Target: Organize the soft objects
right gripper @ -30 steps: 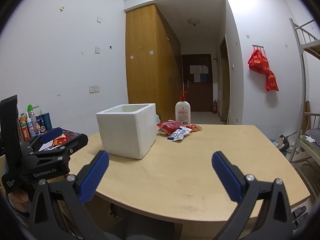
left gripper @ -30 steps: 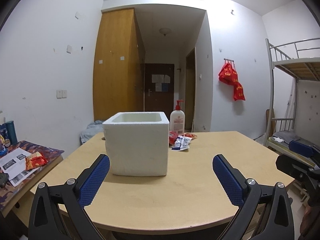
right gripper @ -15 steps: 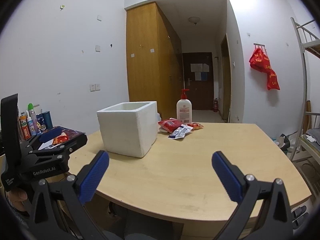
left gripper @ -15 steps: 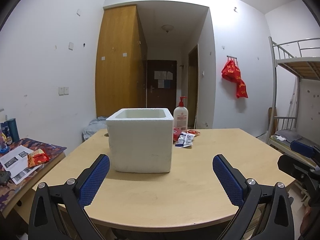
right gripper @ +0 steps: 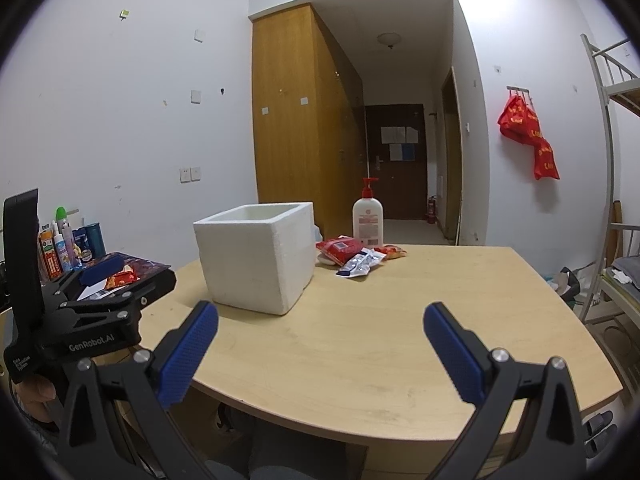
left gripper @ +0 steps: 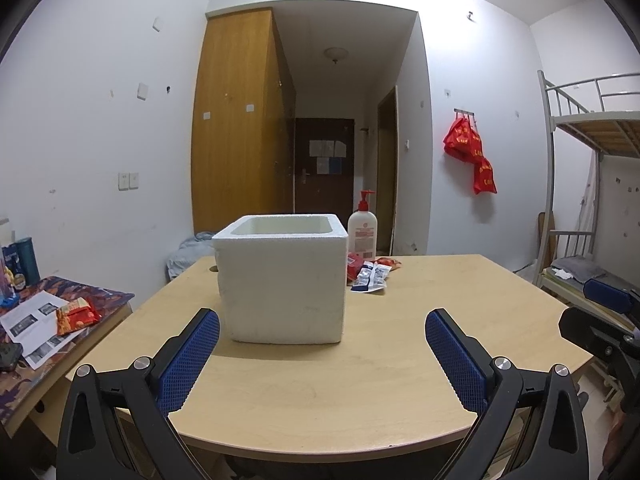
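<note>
Over the last second both views have drawn slightly nearer the foam box, suggesting an approach. The left gripper and right gripper hover with fingers spread wide, holding nothing. Snack packets lie on the table beside a lotion bottle, behind the box, which blocks the left's direct reach.

The left gripper hangs wide open over the near edge of the wooden table. A white foam box stands mid-table, with snack packets and a lotion pump bottle beyond it near the far edge.
</note>
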The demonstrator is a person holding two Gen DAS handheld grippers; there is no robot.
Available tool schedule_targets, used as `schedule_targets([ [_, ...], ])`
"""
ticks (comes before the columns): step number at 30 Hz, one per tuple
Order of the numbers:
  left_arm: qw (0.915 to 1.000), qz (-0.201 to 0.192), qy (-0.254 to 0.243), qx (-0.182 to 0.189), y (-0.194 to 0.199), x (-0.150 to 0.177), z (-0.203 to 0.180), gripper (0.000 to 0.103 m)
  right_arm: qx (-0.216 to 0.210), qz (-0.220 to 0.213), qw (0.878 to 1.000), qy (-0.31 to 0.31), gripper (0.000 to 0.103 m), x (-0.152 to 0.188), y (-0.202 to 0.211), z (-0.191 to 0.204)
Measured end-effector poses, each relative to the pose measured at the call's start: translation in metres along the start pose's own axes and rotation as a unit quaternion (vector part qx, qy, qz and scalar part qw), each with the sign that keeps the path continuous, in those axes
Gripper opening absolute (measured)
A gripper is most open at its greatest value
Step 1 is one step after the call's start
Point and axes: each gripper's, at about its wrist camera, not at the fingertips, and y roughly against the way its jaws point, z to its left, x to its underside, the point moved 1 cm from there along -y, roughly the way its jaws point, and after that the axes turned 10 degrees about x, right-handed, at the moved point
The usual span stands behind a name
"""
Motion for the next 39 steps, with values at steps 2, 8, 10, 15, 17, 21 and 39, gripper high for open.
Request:
schedule_targets([
  [2,1.0,0.0,0.0,0.0,0.0,0.0002,0.0001,0.103,0.0,0.0,1.0,0.0,0.103,0.0,0.0,-0.0003],
  [8,1.0,0.001,-0.002,-0.001,-0.001,0.0008,0.0005,0.103,-0.001,0.002,1.0,0.0,0.103,-0.001,-0.001,-0.0001],
  [10,1.0,0.001,-0.002,-0.001,-0.0007,0.001,0.0004,0.103,-0.002,0.001,1.0,0.0,0.103,-0.0011,-0.001,-0.0002],
  [15,1.0,0.0,-0.002,-0.001,-0.0013,0.0011,0.0011,0.103,-0.001,0.002,1.0,0.0,0.103,-0.001,-0.0013,0.0001],
  [17,1.0,0.0,-0.002,-0.002,-0.0019,0.0011,0.0021,0.103,-0.002,0.002,1.0,0.0,0.103,-0.001,-0.001,-0.0001],
  [21,1.0,-0.001,-0.002,-0.003,-0.002,0.0011,0.0023,0.103,-0.003,0.002,1.0,0.001,0.103,-0.0013,-0.0022,0.0],
  [39,1.0,0.002,-0.005,-0.005,-0.002,0.0018,0.0057,0.103,-0.005,0.005,1.0,0.001,0.103,0.0,-0.0028,-0.0006],
])
